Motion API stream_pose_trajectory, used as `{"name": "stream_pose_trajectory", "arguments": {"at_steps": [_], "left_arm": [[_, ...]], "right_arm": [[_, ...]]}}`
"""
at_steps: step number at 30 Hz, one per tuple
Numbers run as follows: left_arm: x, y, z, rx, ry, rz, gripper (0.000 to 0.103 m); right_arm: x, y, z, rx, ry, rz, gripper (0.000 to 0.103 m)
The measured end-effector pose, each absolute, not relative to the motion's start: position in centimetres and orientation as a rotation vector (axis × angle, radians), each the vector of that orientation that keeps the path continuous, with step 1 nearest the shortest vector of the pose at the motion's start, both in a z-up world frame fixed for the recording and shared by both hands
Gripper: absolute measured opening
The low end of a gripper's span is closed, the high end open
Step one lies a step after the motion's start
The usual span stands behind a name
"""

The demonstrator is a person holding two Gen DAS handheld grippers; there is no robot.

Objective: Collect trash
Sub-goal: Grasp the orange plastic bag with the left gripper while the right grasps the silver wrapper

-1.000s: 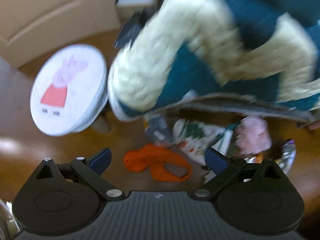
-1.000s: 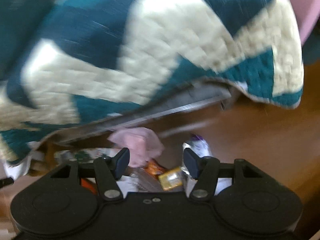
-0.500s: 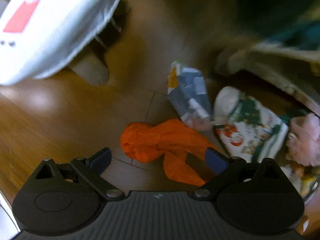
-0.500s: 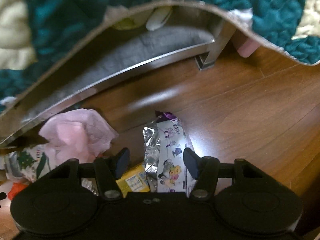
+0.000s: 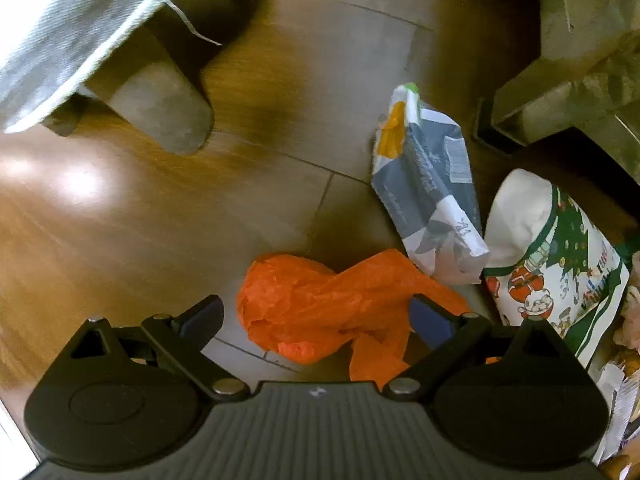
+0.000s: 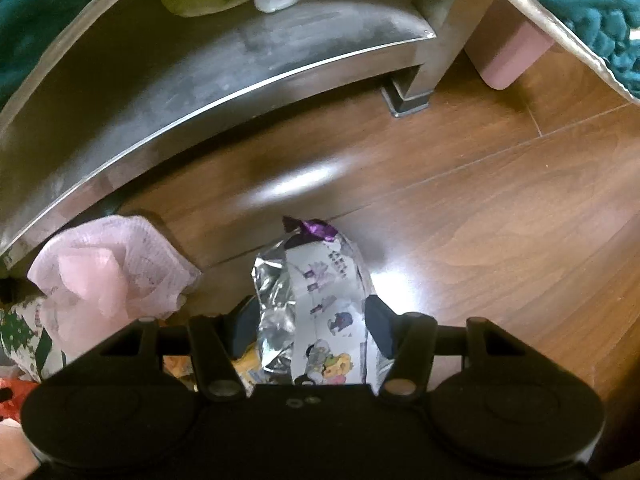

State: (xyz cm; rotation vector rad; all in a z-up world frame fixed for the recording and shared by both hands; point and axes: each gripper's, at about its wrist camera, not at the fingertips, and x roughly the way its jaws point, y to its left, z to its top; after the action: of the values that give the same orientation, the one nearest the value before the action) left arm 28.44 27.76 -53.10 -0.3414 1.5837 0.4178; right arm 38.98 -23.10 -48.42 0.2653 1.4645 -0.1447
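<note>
A crumpled orange plastic bag (image 5: 320, 312) lies on the wooden floor between the wide-apart fingers of my open left gripper (image 5: 316, 316). Beyond it lie a grey and white wrapper (image 5: 428, 196) and a white bag with Christmas pictures (image 5: 556, 264). In the right wrist view a silver foil snack bag with a purple top (image 6: 316, 304) lies between the fingers of my open right gripper (image 6: 310, 320). A crumpled pink tissue (image 6: 108, 268) sits to its left, and a yellow wrapper (image 6: 248, 368) shows behind the left finger.
A metal furniture frame and leg (image 6: 416, 92) run across the back, draped with a teal and cream blanket (image 6: 592, 8). A pink box (image 6: 508, 52) stands behind the leg. A white stool's leg (image 5: 160, 108) stands at the left. Bare wooden floor (image 6: 500, 220) lies to the right.
Both grippers have dropped from the blanket toward the floor. The left now straddles the orange bag; the right has closed in until the foil bag lies between its fingers.
</note>
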Motion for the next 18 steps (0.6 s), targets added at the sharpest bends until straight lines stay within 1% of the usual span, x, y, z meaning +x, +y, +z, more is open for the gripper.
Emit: {"name": "stream_pose_trajectory", "arguments": {"at_steps": [2,6,8,10,12,13,14,15,17,18], "left_arm": [[28.7,27.4,-53.3,-0.325,1.579,0.401,0.091],[29.2,27.2,-53.6,-0.301,1.563,0.393,0.09],[29.3,27.1,-53.6,-0.291,1.56,0.393,0.084],[29.4,27.1,-53.8,-0.282,1.556,0.391,0.08],[29.7,26.9,-53.8,-0.269,1.549,0.392,0.074],[29.7,26.9,-53.9,-0.26,1.548,0.396,0.07],[29.9,27.0,-54.2,-0.254,1.548,0.399,0.067],[30.0,27.0,-54.2,-0.249,1.545,0.402,0.065],[30.4,27.1,-54.5,-0.23,1.533,0.399,0.057],[30.4,26.9,-54.4,-0.215,1.533,0.397,0.056]], "right_arm": [[39.1,-23.2,-48.8,0.275,1.467,-0.139,0.057],[39.5,-23.1,-49.1,0.241,1.466,-0.124,0.056],[39.5,-23.0,-49.2,0.233,1.46,-0.12,0.056],[39.6,-22.9,-49.3,0.224,1.453,-0.121,0.055],[39.6,-22.8,-49.3,0.211,1.447,-0.115,0.053],[39.5,-22.8,-49.3,0.202,1.444,-0.111,0.05],[39.4,-22.8,-49.3,0.194,1.443,-0.11,0.039],[39.4,-22.8,-49.4,0.182,1.446,-0.115,0.02],[39.2,-22.9,-49.6,0.179,1.454,-0.127,0.02],[39.1,-22.9,-49.6,0.168,1.449,-0.124,0.018]]}}
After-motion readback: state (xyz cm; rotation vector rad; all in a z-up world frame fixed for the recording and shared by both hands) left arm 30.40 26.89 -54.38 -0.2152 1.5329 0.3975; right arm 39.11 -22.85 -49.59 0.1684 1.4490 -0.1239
